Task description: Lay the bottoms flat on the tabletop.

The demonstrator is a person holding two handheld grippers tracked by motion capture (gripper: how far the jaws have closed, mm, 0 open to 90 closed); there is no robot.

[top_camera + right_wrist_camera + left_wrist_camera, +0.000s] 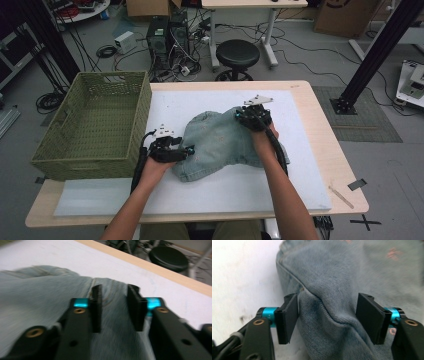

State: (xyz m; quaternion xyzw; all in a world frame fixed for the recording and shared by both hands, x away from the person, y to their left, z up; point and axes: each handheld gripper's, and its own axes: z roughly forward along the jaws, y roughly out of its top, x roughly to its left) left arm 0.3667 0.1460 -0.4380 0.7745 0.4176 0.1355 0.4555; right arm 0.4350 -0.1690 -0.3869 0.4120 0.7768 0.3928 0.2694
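A crumpled piece of light blue denim clothing [220, 142] lies in the middle of the white mat [225, 195]. My left gripper [187, 150] is at the denim's near left edge. In the left gripper view, my left gripper [329, 317] stands open astride a raised fold of denim [329, 290]; one pad [292, 315] touches the fold and the other stands apart from it. My right gripper [242, 116] is at the denim's far right corner. In the right gripper view, that gripper [115, 307] hovers open just above the denim [37, 295], with a seam under the gap.
A green woven basket [95, 150] stands at the table's left end, overhanging the edge. A thin wooden stick [341, 196] lies near the front right corner. A black stool [237, 52] and computer towers are on the floor beyond the table.
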